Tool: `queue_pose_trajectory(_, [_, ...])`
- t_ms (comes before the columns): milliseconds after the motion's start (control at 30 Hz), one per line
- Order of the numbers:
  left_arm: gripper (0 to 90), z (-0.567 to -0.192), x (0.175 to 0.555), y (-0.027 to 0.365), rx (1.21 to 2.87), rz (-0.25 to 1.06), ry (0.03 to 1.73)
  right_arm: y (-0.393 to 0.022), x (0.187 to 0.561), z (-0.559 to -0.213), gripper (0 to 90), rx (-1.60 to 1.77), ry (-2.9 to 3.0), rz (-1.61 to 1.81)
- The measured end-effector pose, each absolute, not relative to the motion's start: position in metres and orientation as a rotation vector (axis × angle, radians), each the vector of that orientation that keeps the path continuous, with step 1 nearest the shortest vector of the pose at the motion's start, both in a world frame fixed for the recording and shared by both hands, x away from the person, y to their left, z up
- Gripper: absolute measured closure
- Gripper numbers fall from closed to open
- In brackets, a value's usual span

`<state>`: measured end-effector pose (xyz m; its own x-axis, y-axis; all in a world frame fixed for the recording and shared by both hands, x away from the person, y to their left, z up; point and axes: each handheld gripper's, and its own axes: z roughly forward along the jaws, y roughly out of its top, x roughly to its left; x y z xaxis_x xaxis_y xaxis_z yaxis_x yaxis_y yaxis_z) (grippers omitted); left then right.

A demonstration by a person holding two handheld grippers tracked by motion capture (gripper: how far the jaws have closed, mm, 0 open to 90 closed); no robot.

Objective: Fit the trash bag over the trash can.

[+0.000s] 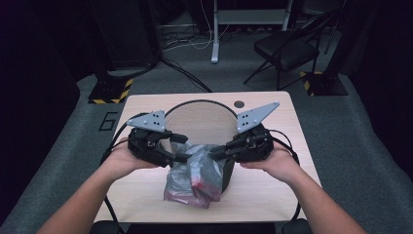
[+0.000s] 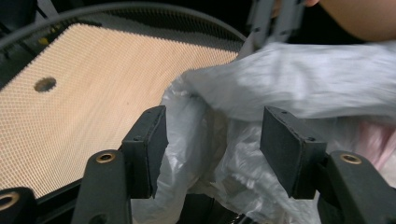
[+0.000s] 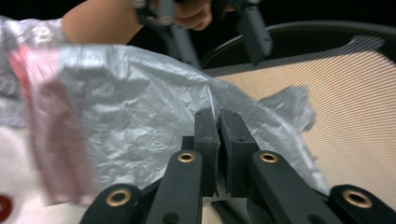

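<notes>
Now, right hand-held gripper (image 3: 218, 122) jaws pressed together, pinching the bag (image 1: 195, 175) edge. Left hand-held gripper (image 2: 212, 140) spread, bag film between its pads, untouched. Bag hangs over desk (image 1: 272, 190), beside mesh sieve (image 1: 199, 119).

right gripper (image 3: 218, 122) fingers pinching plastic bag (image 3: 140, 112), seemingly

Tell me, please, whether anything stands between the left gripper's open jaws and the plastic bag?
Nothing visible does. The plastic bag already bulges into the gap of the open left gripper, while the right gripper is shut on the bag's film.
</notes>
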<state>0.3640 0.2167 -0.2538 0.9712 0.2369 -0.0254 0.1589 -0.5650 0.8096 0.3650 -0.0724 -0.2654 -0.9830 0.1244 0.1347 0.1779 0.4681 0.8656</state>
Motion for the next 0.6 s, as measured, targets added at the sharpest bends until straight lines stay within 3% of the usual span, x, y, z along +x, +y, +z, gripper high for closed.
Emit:
queue_pose_trajectory(467, [33.1, -0.254, 0.361, 0.209, 2.177, 0.080, 0.267, -0.059, 0.400, -0.263, 88.4, -0.464, -2.642, -1.679])
queue_pose_trajectory(533, [35.1, -0.258, 0.363, 0.204, 2.200, 0.074, 0.263, -0.055, 0.399, -0.263, 88.4, -0.456, -2.641, -1.677])
queue_pose_trajectory(600, [44.3, -0.259, 0.364, 0.202, 2.211, 0.072, 0.261, -0.053, 0.399, -0.263, 88.4, -0.447, -2.635, -1.680])
